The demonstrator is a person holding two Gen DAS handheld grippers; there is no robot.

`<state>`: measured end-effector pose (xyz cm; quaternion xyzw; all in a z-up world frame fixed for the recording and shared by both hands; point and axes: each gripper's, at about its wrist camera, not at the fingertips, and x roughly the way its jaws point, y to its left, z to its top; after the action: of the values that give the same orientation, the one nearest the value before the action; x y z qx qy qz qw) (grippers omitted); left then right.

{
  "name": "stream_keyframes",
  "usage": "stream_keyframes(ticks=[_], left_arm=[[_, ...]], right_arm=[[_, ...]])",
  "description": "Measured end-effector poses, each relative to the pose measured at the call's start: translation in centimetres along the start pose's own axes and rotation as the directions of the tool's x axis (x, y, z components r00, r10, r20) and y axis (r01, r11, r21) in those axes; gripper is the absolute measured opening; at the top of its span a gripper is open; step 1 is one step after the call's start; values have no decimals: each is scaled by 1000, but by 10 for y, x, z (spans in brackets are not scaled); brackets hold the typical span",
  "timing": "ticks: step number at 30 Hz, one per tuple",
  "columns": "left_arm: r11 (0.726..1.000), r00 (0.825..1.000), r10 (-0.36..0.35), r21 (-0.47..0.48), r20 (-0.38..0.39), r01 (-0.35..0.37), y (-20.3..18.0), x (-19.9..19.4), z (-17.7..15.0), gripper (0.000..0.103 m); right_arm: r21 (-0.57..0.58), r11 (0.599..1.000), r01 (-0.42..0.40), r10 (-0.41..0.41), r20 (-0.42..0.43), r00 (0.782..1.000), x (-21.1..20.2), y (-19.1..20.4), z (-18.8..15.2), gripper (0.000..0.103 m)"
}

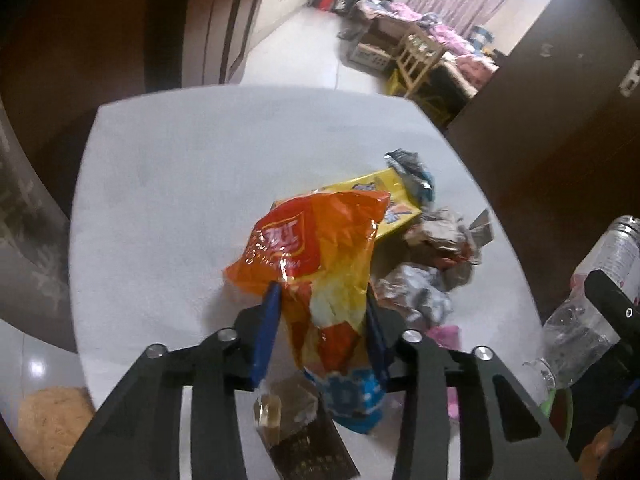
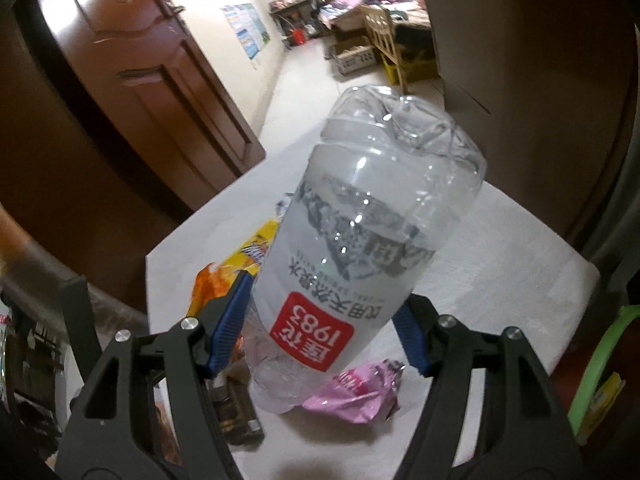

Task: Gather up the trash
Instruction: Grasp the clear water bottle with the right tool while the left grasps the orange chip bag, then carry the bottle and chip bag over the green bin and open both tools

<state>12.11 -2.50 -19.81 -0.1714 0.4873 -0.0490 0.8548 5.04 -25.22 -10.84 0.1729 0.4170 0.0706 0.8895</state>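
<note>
My left gripper is shut on an orange and yellow snack bag and holds it above the white table. My right gripper is shut on a clear plastic water bottle with a red label, bottom end pointing away; the bottle also shows at the right edge of the left wrist view. More trash lies on the table: a yellow wrapper, crumpled grey and brown wrappers, a pink wrapper and a dark brown packet.
A green-rimmed bin stands at the table's right. A dark brown door is on the left and a dark cabinet on the right. A bedroom with a wooden chair lies beyond the table.
</note>
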Motion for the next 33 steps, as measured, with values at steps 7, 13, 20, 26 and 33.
stream_keyframes(ticks=[7,13,20,26,33], left_arm=[[996,981,-24,86,194,7,-15,-87,-8,31],[988,938,-68,156,341,14,-39,-153,-16,32],[970,896,-137,241,422,35,-75,-198,-28,32],[951,889,-176,306,422,43,-105,-210,-47,32],[939,885,-224,334,408,83,-142,-213,-79,32]], right_arm=[[-37,998,-47,50,80,996,-45,10,0,65],[-58,995,-84,92,152,984,-88,8,-4,65],[-97,988,-120,140,232,963,-133,-1,-15,65],[-123,985,-119,149,274,950,-170,-19,-23,65],[-128,980,-156,186,274,944,-199,-60,-28,65]])
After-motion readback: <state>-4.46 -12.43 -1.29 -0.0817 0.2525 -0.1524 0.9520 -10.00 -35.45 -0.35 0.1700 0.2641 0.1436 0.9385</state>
